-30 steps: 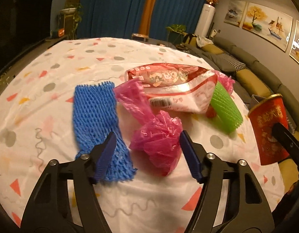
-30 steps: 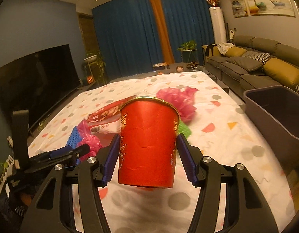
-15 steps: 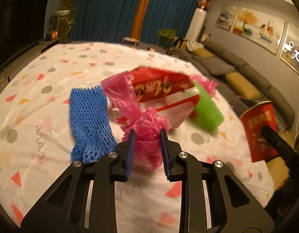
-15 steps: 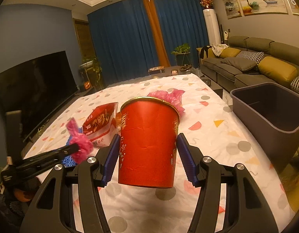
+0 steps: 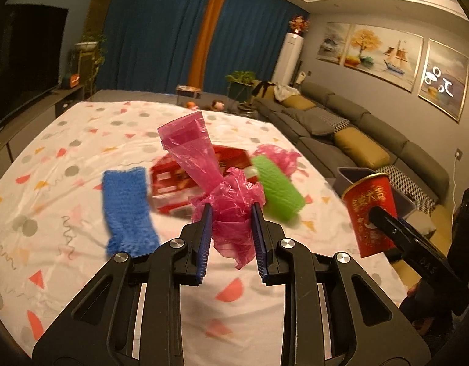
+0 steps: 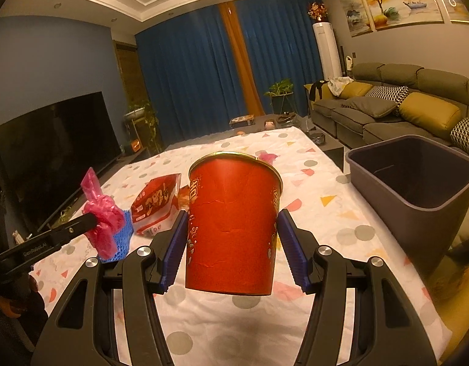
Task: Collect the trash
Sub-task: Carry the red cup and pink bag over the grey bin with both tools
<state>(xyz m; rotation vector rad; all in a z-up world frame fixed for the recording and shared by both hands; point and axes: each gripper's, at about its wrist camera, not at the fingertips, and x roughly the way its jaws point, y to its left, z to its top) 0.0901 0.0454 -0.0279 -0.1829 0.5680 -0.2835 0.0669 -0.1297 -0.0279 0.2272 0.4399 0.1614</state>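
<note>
My left gripper (image 5: 230,210) is shut on a crumpled pink plastic bag (image 5: 231,207), lifted clear of the patterned tablecloth (image 5: 51,164); the bag's tail sticks upward. The same bag (image 6: 102,213) shows at the left of the right wrist view. My right gripper (image 6: 230,222) is shut on an upright red paper cup (image 6: 233,225), held above the table; the cup (image 5: 371,213) also appears at the right of the left wrist view. On the cloth lie a blue foam net (image 5: 126,210), a red snack packet (image 5: 173,183), a green foam net (image 5: 277,192) and another pink bag (image 5: 277,155).
A dark grey bin (image 6: 417,177) stands off the table's right edge, open at the top. A sofa (image 6: 387,106) runs along the right wall and a television (image 6: 51,149) stands at the left. Bare cloth (image 6: 204,329) lies below the cup.
The left jaws closed on the pink bag and lifted it off the cloth. The right gripper, still holding the red cup, drifted a little toward the bin side.
</note>
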